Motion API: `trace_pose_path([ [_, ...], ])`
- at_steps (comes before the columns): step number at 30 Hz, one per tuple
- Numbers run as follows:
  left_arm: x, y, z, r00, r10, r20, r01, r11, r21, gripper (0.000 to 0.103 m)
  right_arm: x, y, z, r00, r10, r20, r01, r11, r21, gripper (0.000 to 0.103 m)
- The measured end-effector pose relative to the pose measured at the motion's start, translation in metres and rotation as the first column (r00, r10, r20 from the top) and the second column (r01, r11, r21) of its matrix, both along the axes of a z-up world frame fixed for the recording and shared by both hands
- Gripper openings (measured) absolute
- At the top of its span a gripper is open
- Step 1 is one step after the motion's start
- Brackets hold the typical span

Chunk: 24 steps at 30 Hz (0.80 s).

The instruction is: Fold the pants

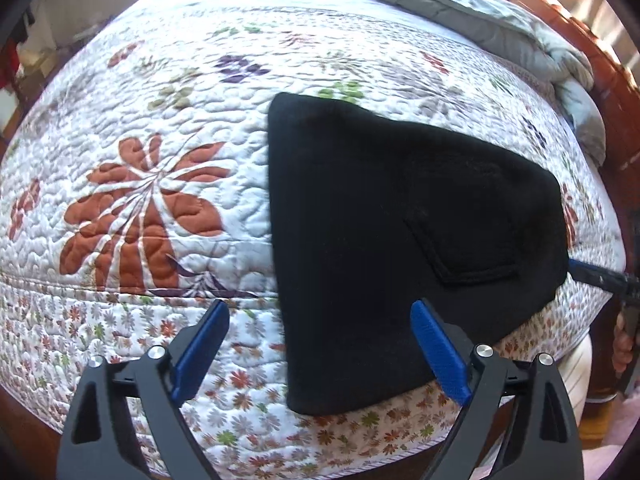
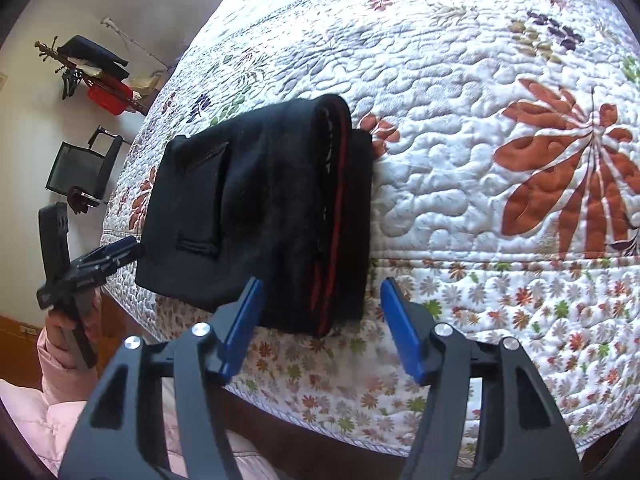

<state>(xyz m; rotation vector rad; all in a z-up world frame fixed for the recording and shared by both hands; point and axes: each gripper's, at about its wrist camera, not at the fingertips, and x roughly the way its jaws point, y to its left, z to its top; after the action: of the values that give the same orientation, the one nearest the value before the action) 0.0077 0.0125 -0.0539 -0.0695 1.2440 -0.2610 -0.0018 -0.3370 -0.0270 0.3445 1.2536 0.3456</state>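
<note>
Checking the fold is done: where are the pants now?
The pants lie folded on the quilt near the bed's front edge, just ahead of both open grippers; in the left wrist view they sit right of the big orange flower.

I see a bed with a flowered quilt (image 1: 160,92), a grey blanket (image 1: 500,28) far right, a coat rack (image 2: 96,76) and a chair (image 2: 80,168) by the pale wall (image 2: 36,128).
</note>
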Motion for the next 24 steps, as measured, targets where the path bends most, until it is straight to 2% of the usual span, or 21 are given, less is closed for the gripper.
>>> trace_pose_path([
  [5,0.009,0.015,-0.012,0.996,0.01,-0.083,-0.022,0.988,-0.154,0.092,0.003,-0.005,-0.001,1.0,-0.011,-0.009,0.011,0.999,0.032,0.075],
  [9,0.009,0.01,-0.021,0.994,-0.021,-0.109,0.001,0.983,-0.185,0.092,0.008,0.0,-0.003,1.0,-0.001,-0.019,0.002,0.999,0.043,0.081],
  [12,0.009,0.003,-0.024,0.991,-0.062,-0.116,0.032,0.97,-0.241,0.092,0.012,0.003,-0.003,1.0,-0.01,-0.024,0.011,0.998,0.056,0.09],
  [17,0.017,-0.005,-0.036,0.984,-0.088,-0.152,0.045,0.964,-0.263,0.092,0.022,0.014,-0.012,0.998,0.016,-0.057,-0.013,0.998,0.057,0.091],
  [21,0.022,-0.004,-0.043,0.979,-0.1,-0.175,0.04,0.948,-0.316,0.091,0.024,0.018,-0.03,0.994,0.019,-0.11,-0.009,0.996,0.092,0.091],
  [24,0.023,0.003,-0.044,0.977,-0.089,-0.191,0.017,0.935,-0.353,0.085,0.024,0.019,-0.042,0.991,0.024,-0.135,-0.007,0.992,0.128,0.092],
])
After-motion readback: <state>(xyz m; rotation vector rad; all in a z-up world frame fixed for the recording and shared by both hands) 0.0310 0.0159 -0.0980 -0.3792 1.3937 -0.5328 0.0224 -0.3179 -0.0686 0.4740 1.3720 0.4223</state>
